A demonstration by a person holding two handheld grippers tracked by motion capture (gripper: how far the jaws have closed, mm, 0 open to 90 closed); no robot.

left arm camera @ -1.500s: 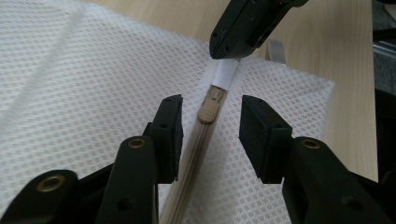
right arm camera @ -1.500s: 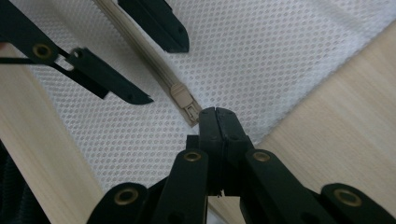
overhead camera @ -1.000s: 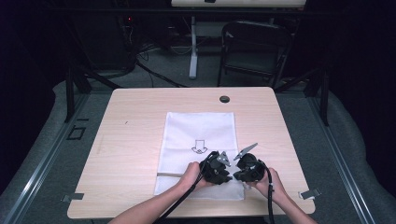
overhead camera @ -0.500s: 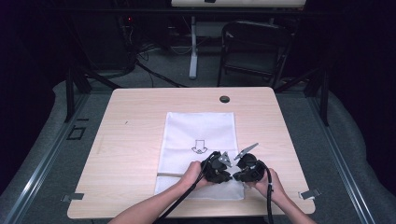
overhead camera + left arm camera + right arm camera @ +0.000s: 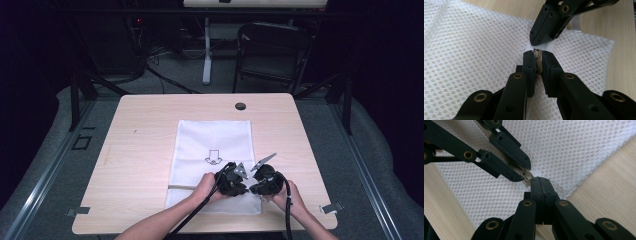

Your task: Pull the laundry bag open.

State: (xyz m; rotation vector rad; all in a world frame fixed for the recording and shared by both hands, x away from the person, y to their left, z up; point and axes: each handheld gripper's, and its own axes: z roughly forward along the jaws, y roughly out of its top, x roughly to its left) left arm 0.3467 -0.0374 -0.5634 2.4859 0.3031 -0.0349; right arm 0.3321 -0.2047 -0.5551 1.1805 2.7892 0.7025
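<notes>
Since the earlier frame I have only closed my left gripper (image 5: 537, 56) onto the beige zipper tab (image 5: 538, 53) of the white mesh laundry bag (image 5: 212, 145), near the wooden table's (image 5: 140, 135) front edge; my right gripper (image 5: 541, 180), jaws together, pinches the adjoining hem to brace it.

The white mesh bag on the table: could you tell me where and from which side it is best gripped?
Probably at the near edge of the white mesh bag, from the person's side. It lies flat, so only the edge strip lifts; the left gripper and right gripper pinch there now.
</notes>
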